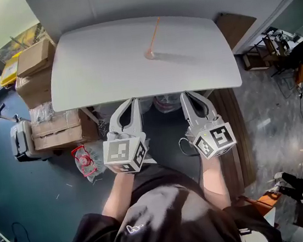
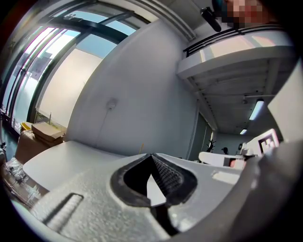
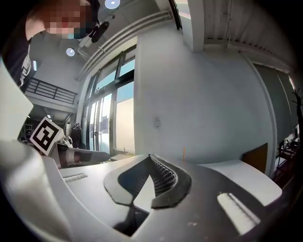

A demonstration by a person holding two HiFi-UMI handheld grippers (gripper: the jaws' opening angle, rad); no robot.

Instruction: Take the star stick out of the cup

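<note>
Jaws together; slim orange star stick [image 1: 154,35] aslant

Table [image 1: 106,68]: before me.
Cup [image 1: 151,55]: on it, far side, star stick [image 1: 154,34] inside.
Near edge: my left gripper [image 1: 132,99], my right gripper [image 1: 184,94].
Boxes [image 1: 53,130]: left of table.

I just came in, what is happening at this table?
A person holds a gripper in each hand at the near edge of the white table. The left gripper and the right gripper are both shut, with nothing between their jaws. Further across the table stands a small cup with an orange stick leaning out of it. Neither gripper is near the cup, and the stick has not yet been taken out.
</note>
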